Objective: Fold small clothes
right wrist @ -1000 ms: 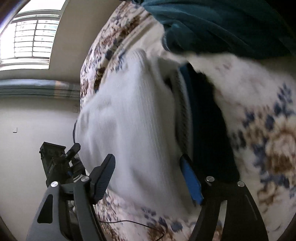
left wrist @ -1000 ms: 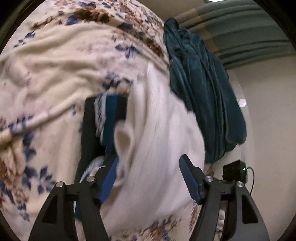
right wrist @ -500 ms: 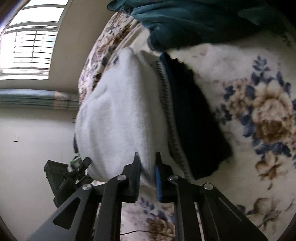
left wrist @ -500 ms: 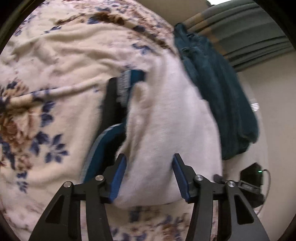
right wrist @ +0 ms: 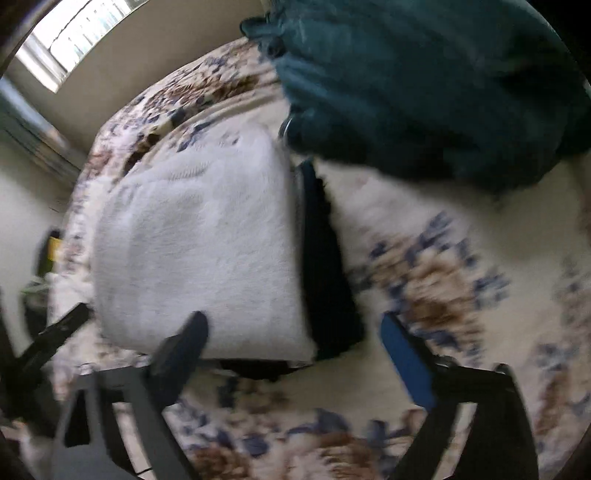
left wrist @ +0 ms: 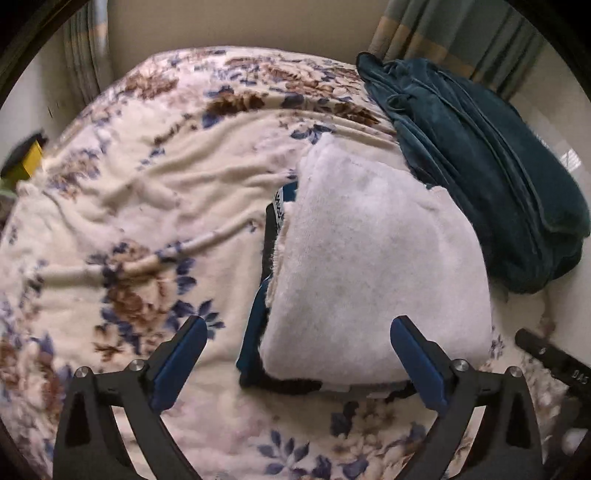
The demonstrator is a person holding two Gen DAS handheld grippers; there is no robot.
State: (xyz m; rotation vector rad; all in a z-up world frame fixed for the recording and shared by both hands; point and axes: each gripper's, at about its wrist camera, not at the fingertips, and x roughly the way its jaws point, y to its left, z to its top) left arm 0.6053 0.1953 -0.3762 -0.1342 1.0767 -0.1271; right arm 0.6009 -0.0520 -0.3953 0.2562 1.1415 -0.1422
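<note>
Both claws are seen spreading, nothing between their jaws: the left claw (left wrist: 298, 363) hangs over the near edge of the white garment (left wrist: 373, 266), the right claw (right wrist: 293, 363) over the same edge from its own side, and neither is touching the cloth. The garment lies folded on the bed (left wrist: 122, 206), on top of a dark blue piece (left wrist: 255, 332) that shows along 1 side and under the near edge. It is judged light, soft and fluffy, likely to sag and unfold if lifted by 1 corner; a hold on the 2 near corners, all layers pinched together, would be advised. The floral blanket is plush and rumpled, so cloth may drag rather than slide. A teal garment (left wrist: 480, 158) is heaped just beyond. Curtains (left wrist: 461, 33) and a pale wall are seen behind.
</note>
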